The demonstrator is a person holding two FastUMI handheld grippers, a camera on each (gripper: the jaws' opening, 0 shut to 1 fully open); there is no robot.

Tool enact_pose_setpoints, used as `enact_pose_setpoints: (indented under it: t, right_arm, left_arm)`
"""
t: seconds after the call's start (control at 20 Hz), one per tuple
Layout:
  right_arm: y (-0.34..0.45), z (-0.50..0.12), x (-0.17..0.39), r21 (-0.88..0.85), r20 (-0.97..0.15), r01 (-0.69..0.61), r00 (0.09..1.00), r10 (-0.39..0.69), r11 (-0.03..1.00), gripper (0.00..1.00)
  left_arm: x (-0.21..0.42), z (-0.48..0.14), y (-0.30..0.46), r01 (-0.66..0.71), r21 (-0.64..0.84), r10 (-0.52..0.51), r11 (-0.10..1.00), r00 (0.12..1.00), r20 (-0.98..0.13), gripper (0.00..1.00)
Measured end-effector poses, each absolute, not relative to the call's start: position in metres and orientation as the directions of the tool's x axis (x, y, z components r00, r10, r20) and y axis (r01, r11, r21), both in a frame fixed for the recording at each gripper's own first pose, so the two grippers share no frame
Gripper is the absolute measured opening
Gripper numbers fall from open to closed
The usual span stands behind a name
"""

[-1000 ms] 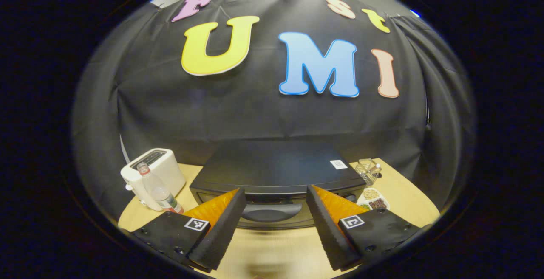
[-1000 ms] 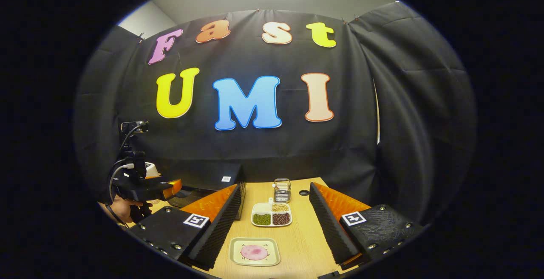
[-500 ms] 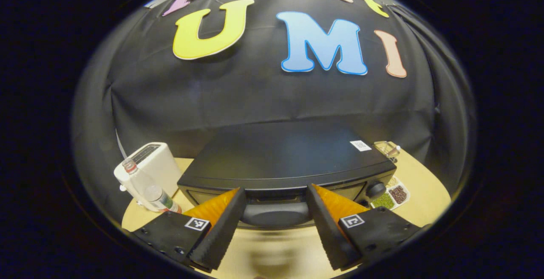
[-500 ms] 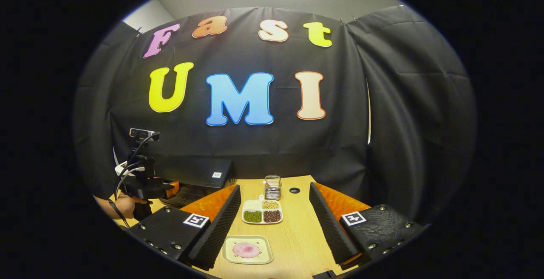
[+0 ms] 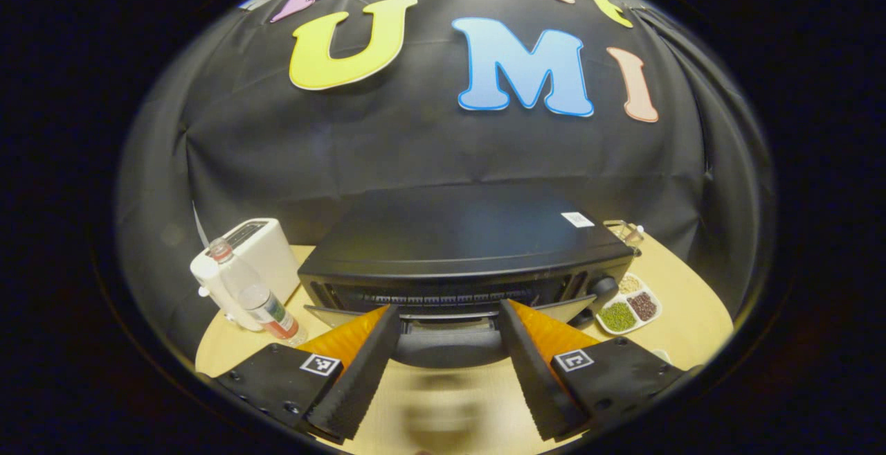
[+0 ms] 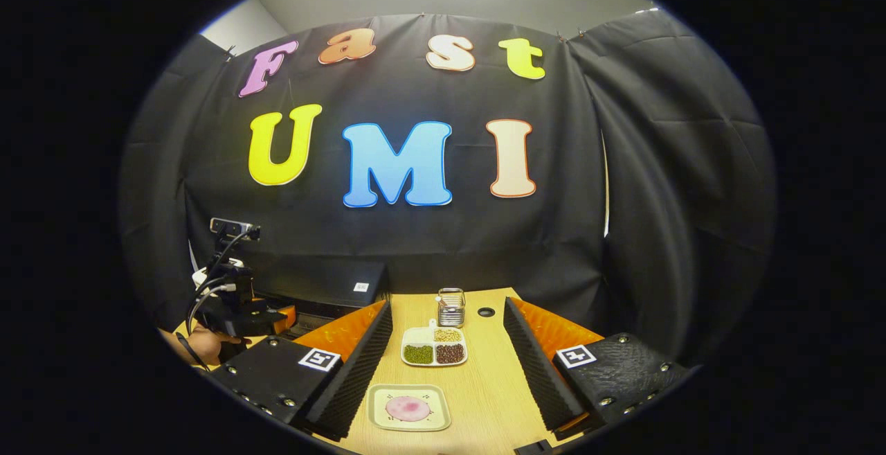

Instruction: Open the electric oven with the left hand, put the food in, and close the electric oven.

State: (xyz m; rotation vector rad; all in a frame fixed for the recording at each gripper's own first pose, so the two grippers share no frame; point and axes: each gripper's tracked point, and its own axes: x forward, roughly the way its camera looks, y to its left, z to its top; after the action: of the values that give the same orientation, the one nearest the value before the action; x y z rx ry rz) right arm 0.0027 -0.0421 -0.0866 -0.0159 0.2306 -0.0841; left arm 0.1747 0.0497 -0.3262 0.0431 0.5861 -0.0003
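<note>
Nearest you, your left gripper (image 5: pixel 448 372) has its fingers spread wide to either side of the oven door's handle (image 5: pixel 448 345); you are not pinching it, and I cannot tell whether the inner faces touch it at all. The door (image 5: pixel 450 313) of the electric oven (image 5: pixel 457 254) is cracked open at the top, with the rack edge showing in the gap. My worry is that with the fingers this loose the handle can slide out as the door swings down, letting it drop hard or snap shut. A sideways tug could also drag the oven across the counter (image 5: pixel 685 309) toward the water bottle (image 5: pixel 252 299) and white toaster (image 5: pixel 252 264) just to its left. Your right gripper (image 6: pixel 443 379) hangs with its fingers equally spread and holding nothing, above the small tray with the pink slice of food (image 6: pixel 408 408), which sits on the counter well apart from the oven. Beyond it lie the divided dish of beans (image 6: pixel 435 348) and a wire holder (image 6: pixel 450 307). Bring the food across too early, before the door lies flat, and it could strike the door edge.
</note>
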Motion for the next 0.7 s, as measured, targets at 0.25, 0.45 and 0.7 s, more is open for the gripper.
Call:
enact_pose_setpoints:
  t: [0.25,0.45,0.7]
  right_arm:
    - [-0.038,-0.085,-0.002,-0.026,-0.229,0.077,0.970,-0.081,0.997,0.98]
    - [-0.039,-0.086,-0.007,-0.040,-0.228,0.092,0.969,-0.098,0.995,0.98]
    - [-0.038,-0.094,-0.016,-0.044,-0.254,0.092,0.962,-0.100,0.995,0.98]
  left_arm:
    - [0.145,-0.336,0.049,0.017,0.039,0.008,0.999,0.820,-0.573,0.96]
    - [0.119,-0.353,0.048,0.032,0.037,-0.004,0.999,0.798,-0.603,0.96]
    - [0.092,-0.375,0.047,0.056,0.039,-0.019,0.998,0.771,-0.637,1.00]
